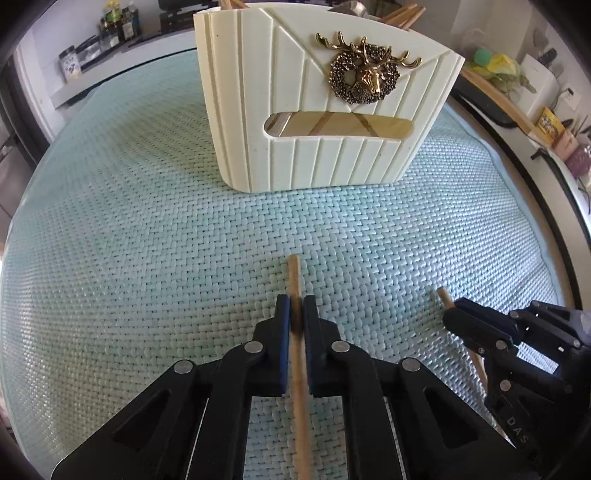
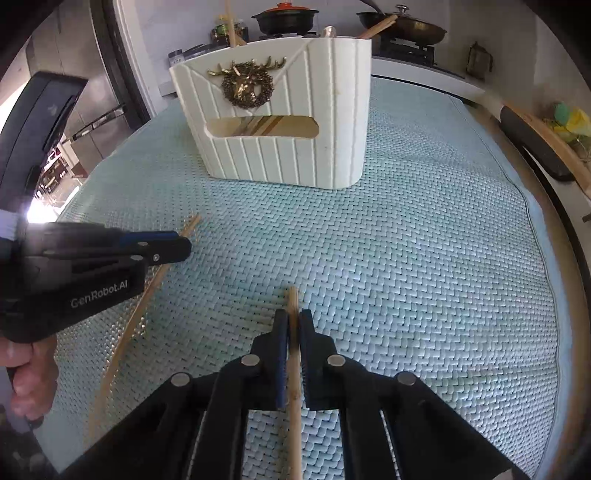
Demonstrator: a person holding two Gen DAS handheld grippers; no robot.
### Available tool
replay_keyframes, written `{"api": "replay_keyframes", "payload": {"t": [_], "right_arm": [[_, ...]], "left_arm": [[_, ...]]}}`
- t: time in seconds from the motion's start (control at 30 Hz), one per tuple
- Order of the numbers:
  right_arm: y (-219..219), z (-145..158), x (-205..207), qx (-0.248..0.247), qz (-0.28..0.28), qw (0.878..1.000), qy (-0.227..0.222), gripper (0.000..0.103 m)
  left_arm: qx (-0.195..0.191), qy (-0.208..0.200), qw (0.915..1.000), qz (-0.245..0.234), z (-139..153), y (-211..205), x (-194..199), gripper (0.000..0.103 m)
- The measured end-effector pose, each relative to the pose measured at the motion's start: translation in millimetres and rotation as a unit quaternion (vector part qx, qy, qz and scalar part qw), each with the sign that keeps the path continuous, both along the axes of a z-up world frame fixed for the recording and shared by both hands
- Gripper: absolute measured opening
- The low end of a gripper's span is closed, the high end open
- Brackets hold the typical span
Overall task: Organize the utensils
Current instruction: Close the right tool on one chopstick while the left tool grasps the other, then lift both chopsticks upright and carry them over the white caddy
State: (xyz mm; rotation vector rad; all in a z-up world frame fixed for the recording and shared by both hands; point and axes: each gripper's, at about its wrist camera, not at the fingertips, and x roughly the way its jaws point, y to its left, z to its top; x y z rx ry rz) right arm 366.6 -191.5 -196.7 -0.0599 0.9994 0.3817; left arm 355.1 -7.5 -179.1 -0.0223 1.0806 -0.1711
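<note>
The cream holder (image 1: 317, 110) stands upright on the woven pale-green mat (image 1: 147, 240), its stag badge (image 1: 365, 70) and slot facing the grippers; wooden sticks (image 1: 402, 16) poke from its top. On the near side of the holder, the left gripper (image 1: 295, 306) is clamped on a wooden chopstick (image 1: 295, 273), whose tip juts out toward the holder; beside it, nearer the holder's right end, the right gripper (image 2: 293, 325) pinches a second chopstick (image 2: 293, 299) the same way. Bare mat lies between both tips and the holder; nothing blocks that stretch. Behind the holder, off the mat, stand jars (image 1: 118, 26) on a shelf, a black pot with an orange lid (image 2: 284, 18) and a wok (image 2: 402, 24); past the holder's right end lies a yellow and green bundle (image 1: 498, 68). A hand (image 2: 29, 376) grips the left tool's handle.
</note>
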Motion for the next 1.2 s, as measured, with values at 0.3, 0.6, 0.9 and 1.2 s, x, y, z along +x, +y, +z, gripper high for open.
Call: {"api": "replay_keyframes", "payload": {"t": [0.3, 0.6, 0.9, 1.2], "right_arm": [[-32.5, 72.1, -36.8, 0.111, -0.03, 0.991, -0.074, 0.006], [-45.7, 157.9, -92.1, 0.146, -0.011, 0.973, -0.18, 0.006], [-30.1, 198.5, -131.4, 0.129, -0.001, 0.954, -0.271, 0.006], [-31.0, 209.6, -137.3, 0.126, 0.0, 0.95, -0.287, 0.006]], "left_arm": [[-0.05, -0.081, 0.9954, 0.0, 72.9, 40.7, -58.6, 0.005], [-0.079, -0.175, 0.9813, -0.007, 147.2, 57.0, -95.5, 0.005], [-0.095, -0.23, 0.9686, 0.009, 174.9, 68.7, -114.3, 0.005], [-0.102, -0.246, 0.9637, 0.013, 184.7, 73.4, -120.5, 0.005]]}}
